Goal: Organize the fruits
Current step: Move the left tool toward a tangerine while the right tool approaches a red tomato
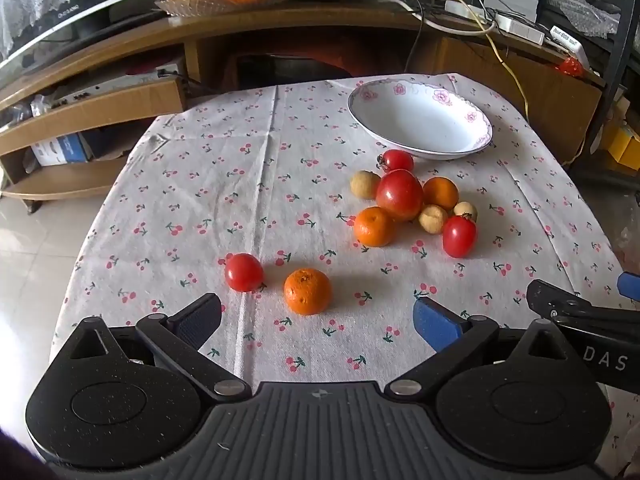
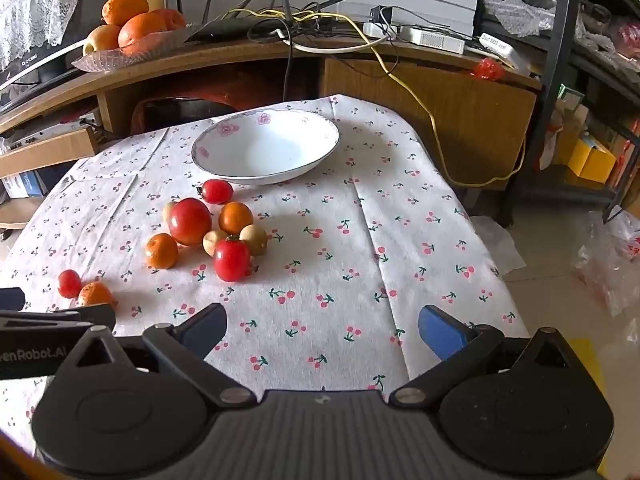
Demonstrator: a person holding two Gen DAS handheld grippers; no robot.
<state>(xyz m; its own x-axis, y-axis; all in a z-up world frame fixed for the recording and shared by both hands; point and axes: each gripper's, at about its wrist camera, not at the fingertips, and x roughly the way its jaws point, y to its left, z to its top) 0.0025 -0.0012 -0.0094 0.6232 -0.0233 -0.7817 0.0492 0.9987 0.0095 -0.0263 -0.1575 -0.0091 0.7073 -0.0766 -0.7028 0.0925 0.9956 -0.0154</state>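
A longan [image 2: 169, 209] sits mostly hidden behind the big tomato [image 2: 189, 221] (right wrist view)

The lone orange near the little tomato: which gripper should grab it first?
Probably the left gripper. It is open, and the orange sits just ahead between its fingers. The right gripper, also open, sees that orange far off to its left side.

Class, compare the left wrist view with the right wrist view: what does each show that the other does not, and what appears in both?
Only the left wrist view shows the left gripper head-on, open above a tangerine.

Only the right wrist view shows the right gripper head-on, open over bare tablecloth, plus plastic bags on the floor.

Both show the empty white bowl and the fruit cluster.
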